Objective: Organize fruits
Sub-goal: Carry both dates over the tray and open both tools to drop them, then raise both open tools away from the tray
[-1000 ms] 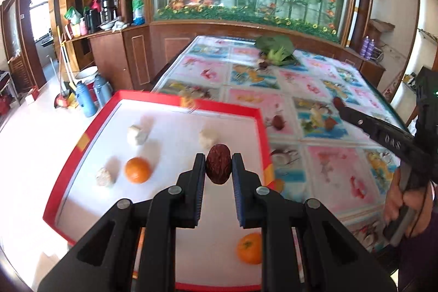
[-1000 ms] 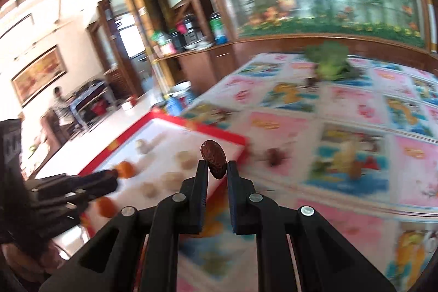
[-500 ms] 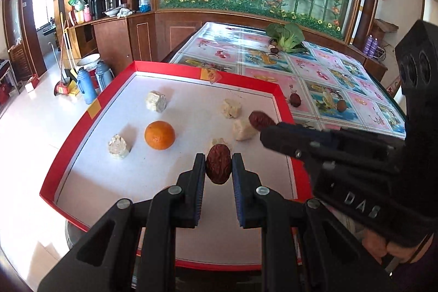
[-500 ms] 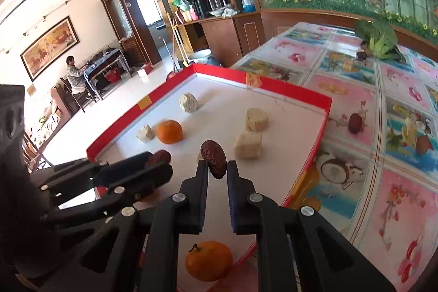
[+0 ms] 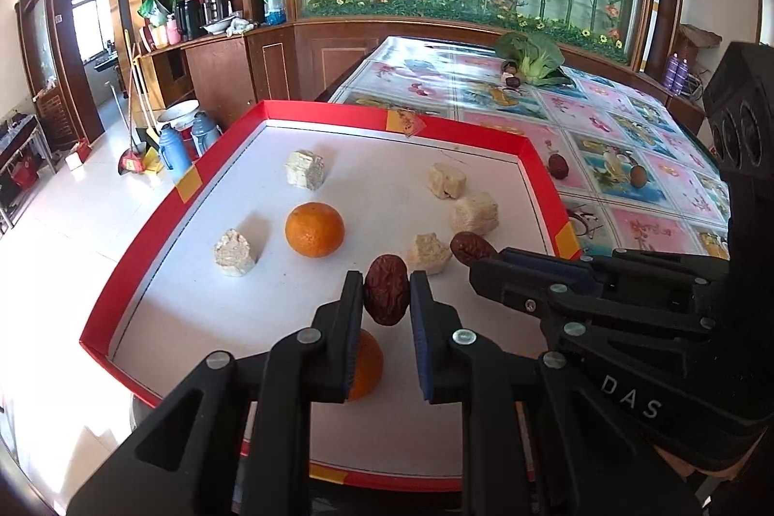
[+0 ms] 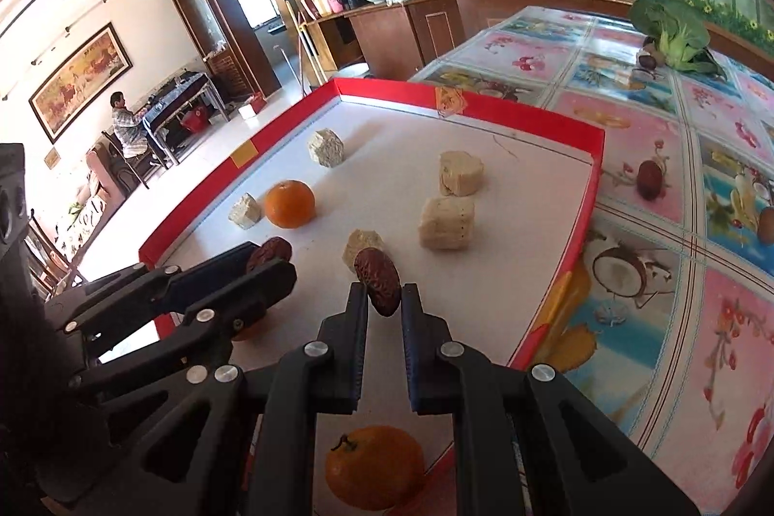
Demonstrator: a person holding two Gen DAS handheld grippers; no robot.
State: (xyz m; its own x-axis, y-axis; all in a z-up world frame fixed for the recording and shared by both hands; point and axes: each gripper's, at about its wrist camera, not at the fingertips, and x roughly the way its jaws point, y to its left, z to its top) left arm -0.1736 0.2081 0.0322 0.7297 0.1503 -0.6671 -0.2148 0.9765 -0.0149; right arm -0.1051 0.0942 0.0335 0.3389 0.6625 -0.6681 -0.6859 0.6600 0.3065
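We see a big table [image 5: 604, 114] with a picture cloth, and on it a red tray [image 5: 145, 235] with a white floor. In the tray sit two oranges [image 5: 314, 229] and pale blocks [image 5: 305, 169]. Our left tongs [image 5: 387, 298] pinch a brown date [image 5: 387, 289]. Our right tongs [image 6: 383, 298] pinch another date [image 6: 377, 280] above the tray.

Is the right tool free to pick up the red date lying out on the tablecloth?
Probably not as things stand: the right tool is already shut on a date. The loose date lies beyond the tray's red wall, otherwise unobstructed.
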